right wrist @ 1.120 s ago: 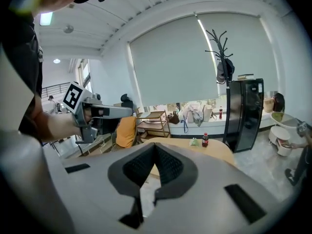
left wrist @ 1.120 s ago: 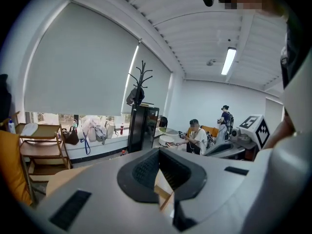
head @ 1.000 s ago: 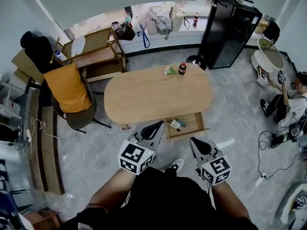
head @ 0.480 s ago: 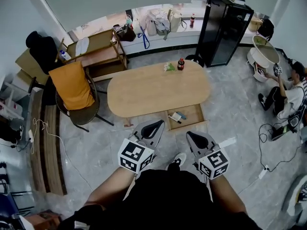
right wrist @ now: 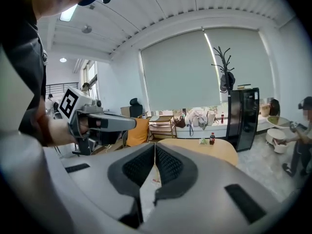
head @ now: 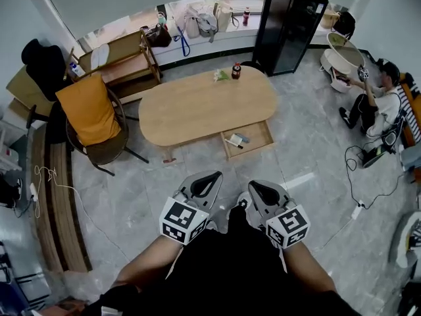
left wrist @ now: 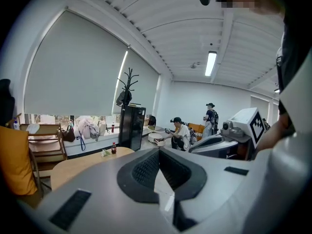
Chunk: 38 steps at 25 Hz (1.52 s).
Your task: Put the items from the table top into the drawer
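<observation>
Left gripper (head: 212, 176) and right gripper (head: 254, 187) — both clenched, empty — face the bottle (head: 236, 71), well ahead at the table (head: 197, 110)'s far edge.

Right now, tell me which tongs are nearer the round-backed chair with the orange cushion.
Left. In the head view the left tongs sit below and right of the orange-cushioned chair, well apart; the right tongs sit further right, beyond the left ones.

The table (head: 197, 110) is light tan, the chair cover (head: 85, 110) orange, the cabinet (head: 286, 28) black.
</observation>
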Each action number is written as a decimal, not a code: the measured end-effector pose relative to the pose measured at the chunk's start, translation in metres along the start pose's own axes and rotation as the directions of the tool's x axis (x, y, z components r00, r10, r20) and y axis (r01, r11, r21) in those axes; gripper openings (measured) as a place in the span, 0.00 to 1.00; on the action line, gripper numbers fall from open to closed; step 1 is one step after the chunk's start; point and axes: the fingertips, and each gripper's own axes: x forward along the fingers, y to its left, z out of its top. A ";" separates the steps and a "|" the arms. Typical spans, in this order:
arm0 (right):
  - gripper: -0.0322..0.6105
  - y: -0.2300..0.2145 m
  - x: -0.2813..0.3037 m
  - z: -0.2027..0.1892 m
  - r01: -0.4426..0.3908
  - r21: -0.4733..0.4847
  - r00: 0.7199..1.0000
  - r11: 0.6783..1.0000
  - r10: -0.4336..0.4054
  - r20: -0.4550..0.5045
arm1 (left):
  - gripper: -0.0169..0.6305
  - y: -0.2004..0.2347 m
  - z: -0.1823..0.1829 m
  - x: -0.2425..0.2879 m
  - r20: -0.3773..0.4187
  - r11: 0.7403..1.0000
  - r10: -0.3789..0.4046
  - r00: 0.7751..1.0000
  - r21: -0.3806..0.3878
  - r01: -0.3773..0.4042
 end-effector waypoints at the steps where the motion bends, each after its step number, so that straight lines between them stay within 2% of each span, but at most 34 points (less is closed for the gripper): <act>1: 0.05 0.004 -0.004 0.000 0.017 0.010 1.000 1.000 -0.017 0.010 | 0.03 -0.004 -0.003 -0.006 -0.003 1.000 -0.011 1.000 0.004 0.011; 5: 0.06 0.018 -0.022 -0.001 0.014 0.065 0.999 0.998 -0.017 0.037 | 0.03 -0.021 -0.011 -0.022 -0.007 0.999 -0.043 0.999 0.022 0.043; 8: 0.05 0.019 -0.030 -0.002 0.016 0.043 0.998 0.999 -0.019 0.060 | 0.03 -0.028 -0.013 -0.024 0.003 0.999 -0.044 0.999 0.025 0.044; 12: 0.05 0.016 -0.033 -0.008 -0.008 0.035 0.997 0.999 0.006 0.071 | 0.03 -0.034 -0.019 -0.022 0.008 1.000 -0.015 1.000 -0.003 0.015; 18: 0.05 0.009 -0.036 -0.012 -0.087 -0.033 0.996 0.996 0.088 0.028 | 0.03 -0.044 -0.018 -0.012 -0.009 0.999 0.032 0.999 0.042 -0.031; 24: 0.05 -0.017 -0.057 -0.014 -0.134 -0.022 0.991 0.991 0.134 0.019 | 0.03 -0.064 -0.011 0.009 0.016 0.994 0.110 0.994 -0.010 -0.110; 29: 0.05 -0.031 -0.067 -0.012 -0.151 -0.013 0.988 0.988 0.152 0.037 | 0.03 -0.082 -0.008 0.020 0.005 0.992 0.121 0.993 0.020 -0.121; 38: 0.05 -0.046 -0.081 -0.013 -0.157 -0.009 0.985 0.988 0.157 0.065 | 0.03 -0.097 -0.004 0.036 -0.001 0.991 0.129 0.992 0.031 -0.129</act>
